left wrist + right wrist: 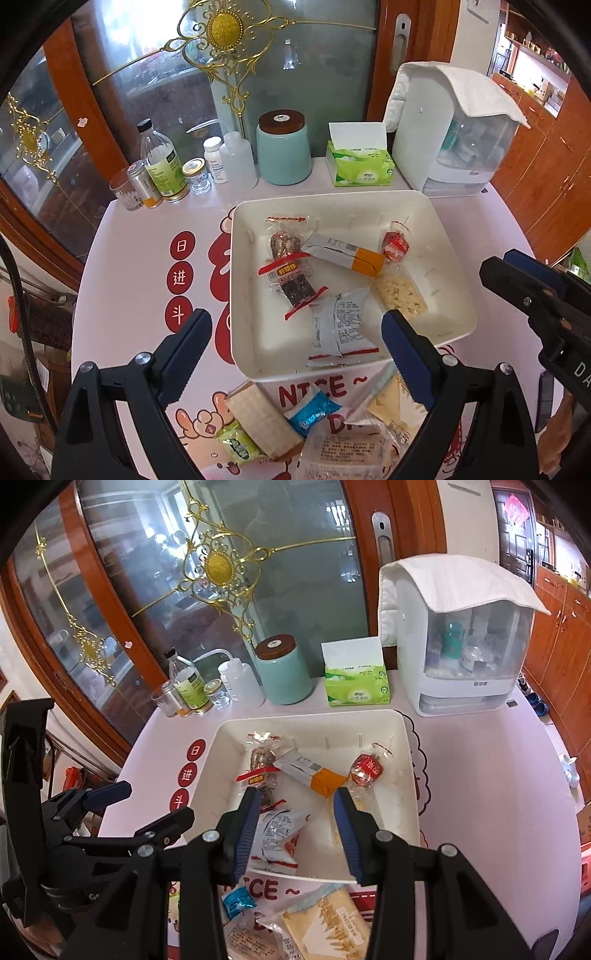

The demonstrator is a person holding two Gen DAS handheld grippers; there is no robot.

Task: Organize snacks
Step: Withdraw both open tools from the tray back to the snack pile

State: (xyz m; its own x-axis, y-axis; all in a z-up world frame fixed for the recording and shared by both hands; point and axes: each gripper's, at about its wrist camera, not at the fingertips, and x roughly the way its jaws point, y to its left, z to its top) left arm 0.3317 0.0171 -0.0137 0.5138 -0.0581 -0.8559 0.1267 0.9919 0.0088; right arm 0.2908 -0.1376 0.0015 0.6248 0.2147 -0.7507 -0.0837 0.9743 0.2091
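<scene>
A white tray (332, 197) (306, 716) on the pink table holds several snacks: a silver-white packet (340, 325) (277, 830), a grey and orange sachet (347, 253) (310, 771), a red candy (395, 245) (365, 770), dark bars in red-trimmed wrap (291, 280) and a clear bag of pale pieces (400, 295). Loose in front of the tray lie a blue candy (314, 410) (238, 901), a green candy (236, 443), a beige wafer (262, 421) and a yellow packet (388, 410) (328, 923). My left gripper (295, 343) (157, 801) hangs wide open over the tray's near edge. Above the tray, my right gripper (297, 830) (496, 264) is open and holds nothing.
Along the back stand a teal jar with a brown lid (282, 147), a green tissue pack (360, 166), a white storage box under a cloth (454, 136) and several small bottles (162, 166). A glass door with gold trim (221, 26) rises behind them.
</scene>
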